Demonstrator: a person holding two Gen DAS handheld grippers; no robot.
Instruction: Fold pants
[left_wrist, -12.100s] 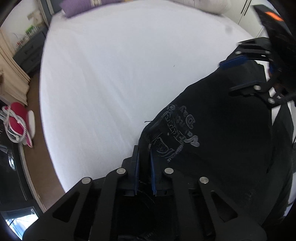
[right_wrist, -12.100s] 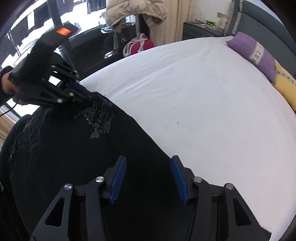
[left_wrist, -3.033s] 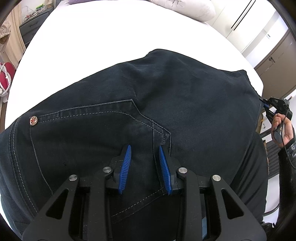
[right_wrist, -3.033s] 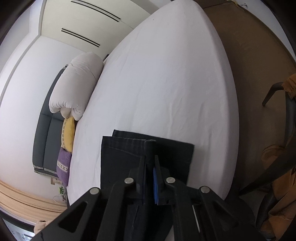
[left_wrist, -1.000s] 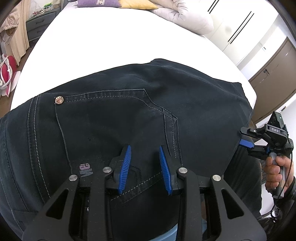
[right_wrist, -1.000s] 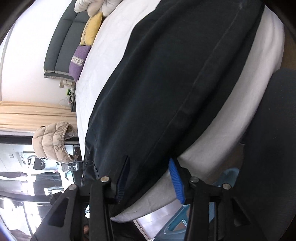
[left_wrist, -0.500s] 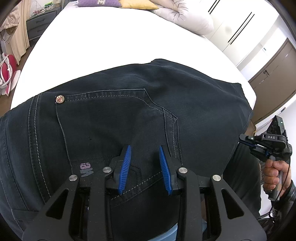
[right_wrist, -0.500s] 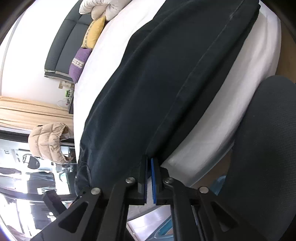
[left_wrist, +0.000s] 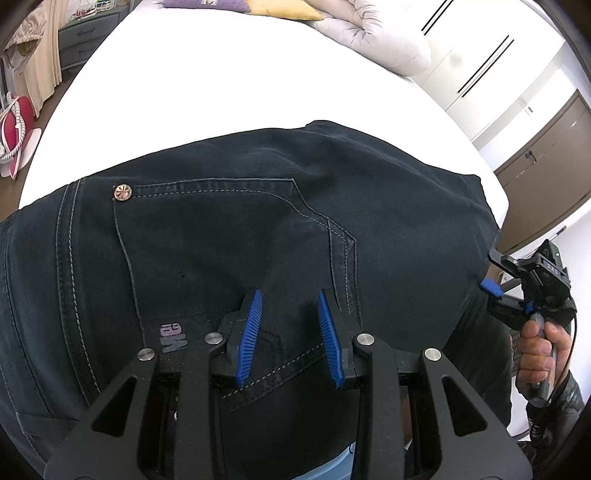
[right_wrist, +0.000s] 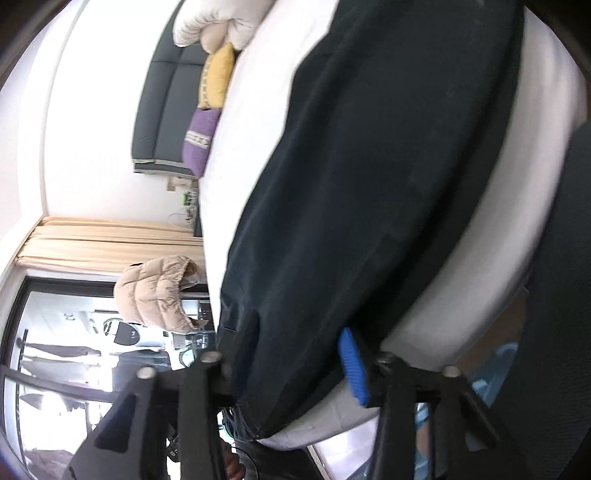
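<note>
The left gripper (left_wrist: 290, 334) was open, its two blue ribbed pads (left_wrist: 250, 338) set apart above the back pocket (left_wrist: 229, 251) of the dark blue denim pants (left_wrist: 258, 206). Nothing was between the pads. Whether they touched the cloth could not be told. A small round metal rivet (left_wrist: 122, 192) sat at the far left corner of the pocket, and a little purple printed mark (left_wrist: 172, 336) showed just left of the gripper.

The right gripper (right_wrist: 299, 360) was open too. One blue pad (right_wrist: 352, 365) showed on its right side, and the other finger was mostly hidden behind the near edge of the pants (right_wrist: 369, 166). The cloth lay in the gap between the fingers, but they were not pinching it. In the left wrist view, this gripper (left_wrist: 496, 282) sat at the right edge of the pants, held by a bare hand (left_wrist: 535, 354).

The pants lay spread flat along the near side of the wide bed with a white sheet (left_wrist: 221, 85), reaching to the bed's right edge.

At the far end of the bed were a purple pillow (right_wrist: 199, 144), a yellow pillow (right_wrist: 218, 75) and a puffy white duvet (left_wrist: 373, 40). A tan puffy jacket (right_wrist: 155, 295) hung near pale curtains (right_wrist: 107, 243). A grey dresser (left_wrist: 85, 40) and a red and white bag (left_wrist: 14, 125) were on the far left, and brown cupboard doors (left_wrist: 546, 166) on the right.
</note>
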